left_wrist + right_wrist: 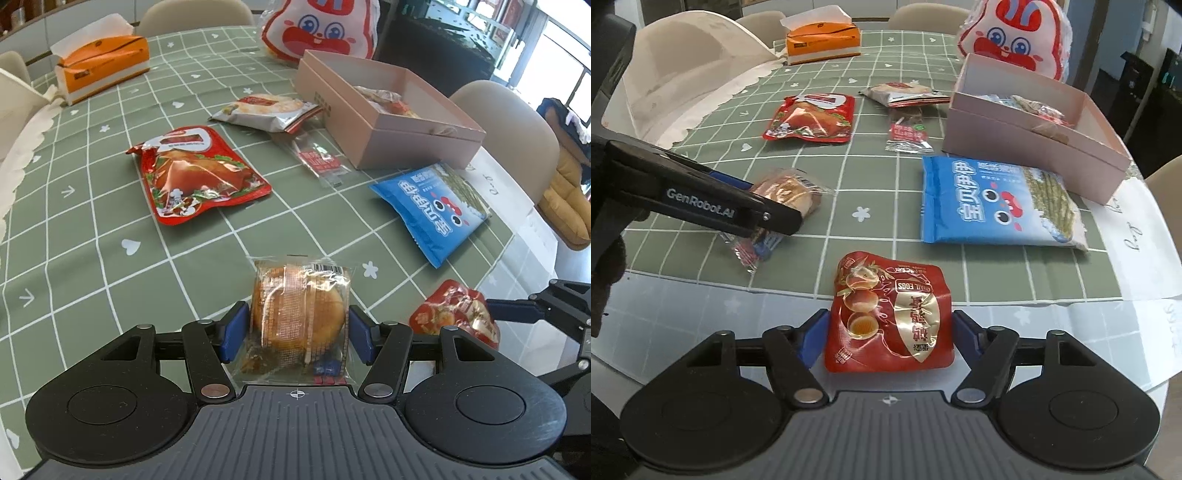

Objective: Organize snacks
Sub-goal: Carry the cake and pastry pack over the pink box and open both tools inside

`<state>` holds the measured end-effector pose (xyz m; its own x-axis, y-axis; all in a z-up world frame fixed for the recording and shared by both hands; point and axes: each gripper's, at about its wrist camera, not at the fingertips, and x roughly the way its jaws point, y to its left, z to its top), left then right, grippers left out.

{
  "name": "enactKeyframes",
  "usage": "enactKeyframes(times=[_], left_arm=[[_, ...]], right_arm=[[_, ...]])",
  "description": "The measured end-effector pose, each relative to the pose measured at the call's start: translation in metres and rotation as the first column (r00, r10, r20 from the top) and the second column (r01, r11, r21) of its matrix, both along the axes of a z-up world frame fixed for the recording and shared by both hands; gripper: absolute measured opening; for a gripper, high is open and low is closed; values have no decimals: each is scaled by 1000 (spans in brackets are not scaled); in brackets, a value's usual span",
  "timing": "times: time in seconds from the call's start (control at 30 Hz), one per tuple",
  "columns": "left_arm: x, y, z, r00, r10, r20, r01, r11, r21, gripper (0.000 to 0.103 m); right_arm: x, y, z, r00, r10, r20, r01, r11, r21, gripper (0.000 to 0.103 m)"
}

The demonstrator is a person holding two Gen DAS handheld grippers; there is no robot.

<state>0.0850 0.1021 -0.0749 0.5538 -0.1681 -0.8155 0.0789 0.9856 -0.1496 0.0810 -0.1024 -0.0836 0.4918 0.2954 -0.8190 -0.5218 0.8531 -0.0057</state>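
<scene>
- Near the pink box (388, 122), on the green checked tablecloth (92, 229), your snacks are lying spread out while both grippers are working at the table edge closest to you.
- You are holding the left gripper (293, 328) around the clear-wrapped bun (299, 310), its blue pads touching the wrapper on both sides, so it is clamping the bun; this bun is sitting well short of the box, toward you.
- You are placing the right gripper (886, 339) astride the red quail egg pouch (888, 317); its jaws are standing apart, with a sliver of gap showing on each side, so the pads are not pressing yet.
- That pouch is lying further from the box than the blue seaweed packet (993, 203), which is resting just in front of the box.
- To the left of the box, the red chicken packet (812, 118), a small clear sachet (907, 134) and a pale rice cracker packet (905, 92) are lying flat.
- Inside the box, a few wrapped snacks are already sitting.
- Behind the box, a rabbit-faced bag (1012, 37) is standing, and an orange tissue pack (822, 38) is sitting far off to its left.
</scene>
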Motion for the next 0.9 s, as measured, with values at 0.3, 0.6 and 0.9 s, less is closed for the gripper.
enactKeyframes(times=[0.3,0.6,0.9], left_arm=[[-4,-7,2,999,32,-29,-33,997,-63,61],[-1,-49,37,998,-52,29,55,991,-120,61],[74,-92,138,960,-66,270,88,994,-71,61]], right_arm=[[5,-26,14,999,-28,26,27,1000,9,71],[32,-75,62,985,-98,140,90,994,64,71],[95,-113,171,902,-173,396,104,976,191,71]])
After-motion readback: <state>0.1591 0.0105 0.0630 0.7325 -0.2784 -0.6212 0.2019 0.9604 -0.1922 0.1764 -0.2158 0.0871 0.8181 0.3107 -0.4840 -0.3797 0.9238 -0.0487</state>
